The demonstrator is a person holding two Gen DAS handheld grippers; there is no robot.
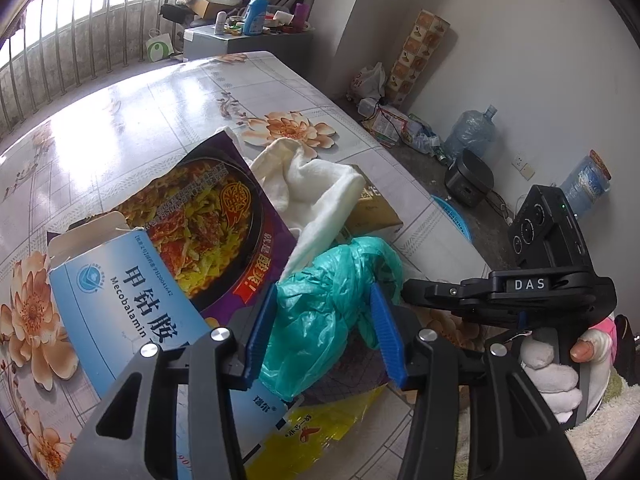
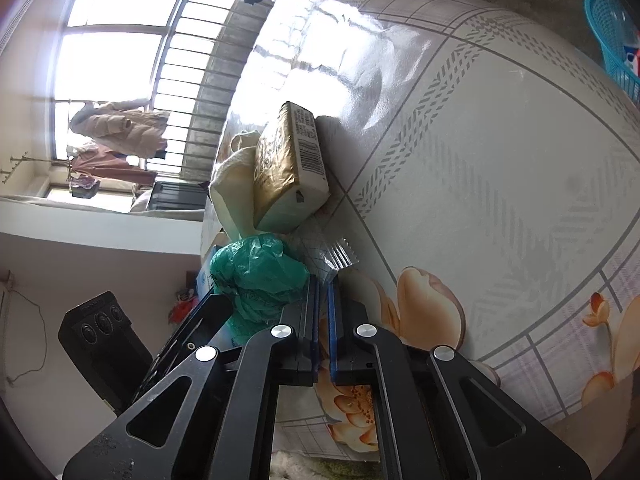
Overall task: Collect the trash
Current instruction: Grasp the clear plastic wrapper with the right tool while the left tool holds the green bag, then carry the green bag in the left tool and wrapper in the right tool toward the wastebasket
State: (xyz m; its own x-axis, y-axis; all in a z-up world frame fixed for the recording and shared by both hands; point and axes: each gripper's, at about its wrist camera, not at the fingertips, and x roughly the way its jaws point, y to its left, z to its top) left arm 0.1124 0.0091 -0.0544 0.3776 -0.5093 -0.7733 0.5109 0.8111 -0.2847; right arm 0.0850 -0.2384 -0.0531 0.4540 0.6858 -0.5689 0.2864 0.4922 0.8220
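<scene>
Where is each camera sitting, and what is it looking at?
Left wrist view: sits on the left tongs, looking forward and down along their blue pads at the green plastic bag between them and the trash pile on the flowered table. The right tongs and a gloved hand show.

Right wrist view: sits on the right tongs, rolled sideways, looking across the table at the brown packet. Its shut pads show.

Both share the green bag, the white cloth and the table.
</scene>
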